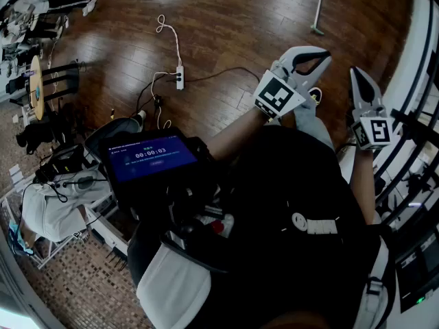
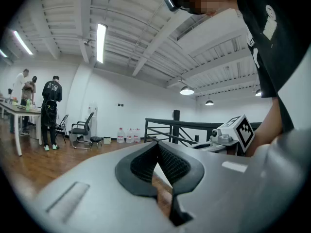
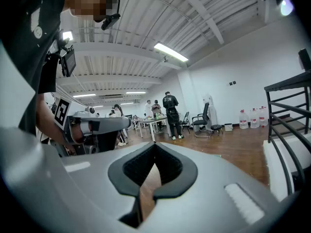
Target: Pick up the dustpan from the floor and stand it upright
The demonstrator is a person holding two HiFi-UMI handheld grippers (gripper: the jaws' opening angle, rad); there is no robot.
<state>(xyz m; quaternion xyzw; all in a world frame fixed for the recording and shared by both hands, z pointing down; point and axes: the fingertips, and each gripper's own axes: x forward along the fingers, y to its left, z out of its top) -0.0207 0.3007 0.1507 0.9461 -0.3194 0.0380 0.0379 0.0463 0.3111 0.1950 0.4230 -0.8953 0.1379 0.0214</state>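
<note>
No dustpan shows clearly in any view. A pale pole (image 1: 319, 4) with a small foot stands on the wooden floor at the top of the head view; I cannot tell what it is. My left gripper (image 1: 324, 55) is held out level in front of the person, its jaws shut with nothing between them (image 2: 157, 145). My right gripper (image 1: 357, 72) is beside it to the right, also shut and empty (image 3: 155, 147). Each gripper shows in the other's view: the right gripper's marker cube (image 2: 241, 130) and the left gripper's body (image 3: 95, 125).
A white power strip (image 1: 180, 78) with cables lies on the wooden floor (image 1: 226, 19). A tablet (image 1: 149, 158) hangs at the person's chest. A black railing (image 1: 415, 108) runs along the right. Equipment clutters the left edge. Far off are people by a table (image 2: 48, 106), chairs and water bottles.
</note>
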